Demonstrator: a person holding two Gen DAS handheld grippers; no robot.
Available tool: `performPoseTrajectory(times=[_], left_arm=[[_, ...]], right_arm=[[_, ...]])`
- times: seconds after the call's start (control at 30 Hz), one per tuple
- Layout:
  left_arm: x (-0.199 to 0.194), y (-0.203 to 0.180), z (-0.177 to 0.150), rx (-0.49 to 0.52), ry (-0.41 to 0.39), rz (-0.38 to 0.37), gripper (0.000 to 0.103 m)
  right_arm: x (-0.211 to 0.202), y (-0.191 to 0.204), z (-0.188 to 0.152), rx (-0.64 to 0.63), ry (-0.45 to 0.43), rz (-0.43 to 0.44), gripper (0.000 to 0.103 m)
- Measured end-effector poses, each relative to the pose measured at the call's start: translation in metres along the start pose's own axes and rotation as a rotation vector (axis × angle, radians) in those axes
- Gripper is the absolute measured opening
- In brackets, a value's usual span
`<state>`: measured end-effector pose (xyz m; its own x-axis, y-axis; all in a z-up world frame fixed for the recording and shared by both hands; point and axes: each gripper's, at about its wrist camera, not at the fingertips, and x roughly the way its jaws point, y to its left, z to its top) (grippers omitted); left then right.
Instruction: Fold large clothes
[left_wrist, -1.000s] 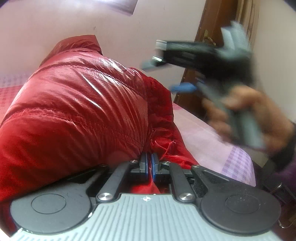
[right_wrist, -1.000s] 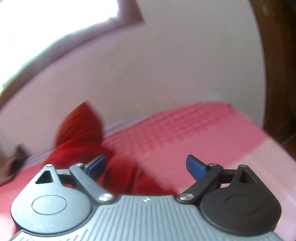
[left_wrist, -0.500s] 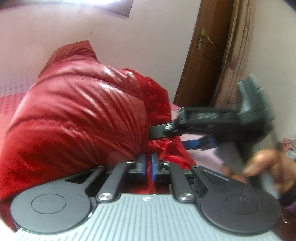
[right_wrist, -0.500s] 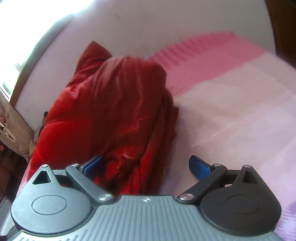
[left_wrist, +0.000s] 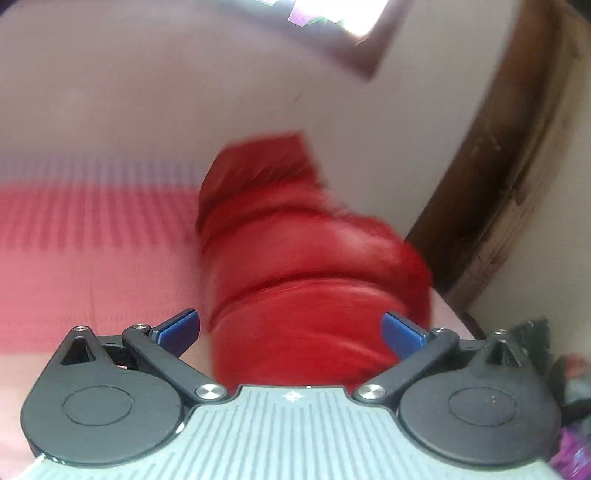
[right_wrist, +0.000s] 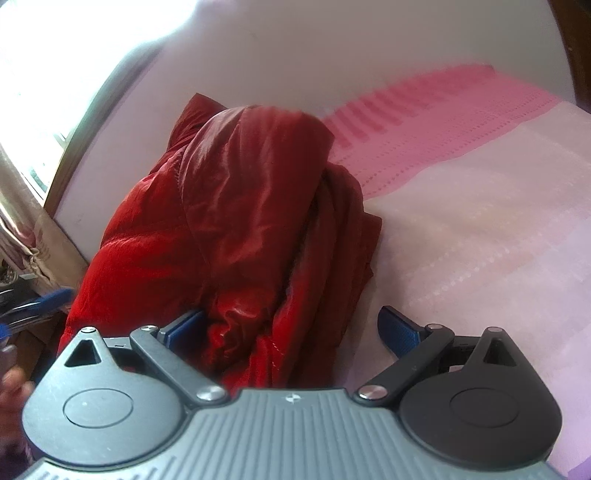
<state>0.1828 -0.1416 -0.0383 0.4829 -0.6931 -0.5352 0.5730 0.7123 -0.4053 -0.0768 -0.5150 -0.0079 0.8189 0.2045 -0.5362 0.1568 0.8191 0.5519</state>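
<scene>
A shiny red puffer jacket (left_wrist: 295, 258) lies bunched in a heap on the pink bed (left_wrist: 74, 240). In the blurred left wrist view my left gripper (left_wrist: 290, 332) is pulled back from the heap. Its jaws are opening wide, and the blue pads (left_wrist: 177, 330) press on nothing, with the jacket showing beyond the gap. My right gripper (right_wrist: 291, 328) stands open low over the near edge of the jacket (right_wrist: 240, 203). Crumpled fabric lies between its pads (right_wrist: 399, 328), close to the left one, without being pinched. A blue fingertip of the left gripper (right_wrist: 55, 297) shows at the far left.
A pale wall runs behind the bed, with a window (right_wrist: 55, 74) and a curtain (right_wrist: 22, 221) on one side. A brown door frame (left_wrist: 498, 184) stands at the other. Bare bedcover (right_wrist: 480, 221) stretches to the right of the jacket. A hand (right_wrist: 11, 376) shows at the lower left.
My left gripper was shut on the jacket's fabric; it has let go, opened wide and drawn back and up. My right gripper dropped toward the jacket, then held still, open throughout.
</scene>
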Motion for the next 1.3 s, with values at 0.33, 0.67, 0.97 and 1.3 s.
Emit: performPoseTrajectory(times=[0.33,0.67,0.97,1.3], left_arm=[[0.093,0.084,0.01,-0.217,0.253,-0.443,0.103],[0.075,0.048,-0.001,-0.138,0.159,-0.26,0.095],[0.03,-0.002,-0.014,-0.019,0.033,-0.061,0.082],[-0.043,-0.005,-0.021,0.007,-0.053,0.088,0.082]], right_arm=[[0.007,-0.013,0.007,0.0,0.022,0.089,0.101],[0.036,-0.002,0.015,-0.034,0.04,0.158,0.088],[0.019,0.038,0.007,-0.203,-0.039,0.089,0.05],[0.026,0.089,-0.015,-0.286,-0.033,0.159,0.046]])
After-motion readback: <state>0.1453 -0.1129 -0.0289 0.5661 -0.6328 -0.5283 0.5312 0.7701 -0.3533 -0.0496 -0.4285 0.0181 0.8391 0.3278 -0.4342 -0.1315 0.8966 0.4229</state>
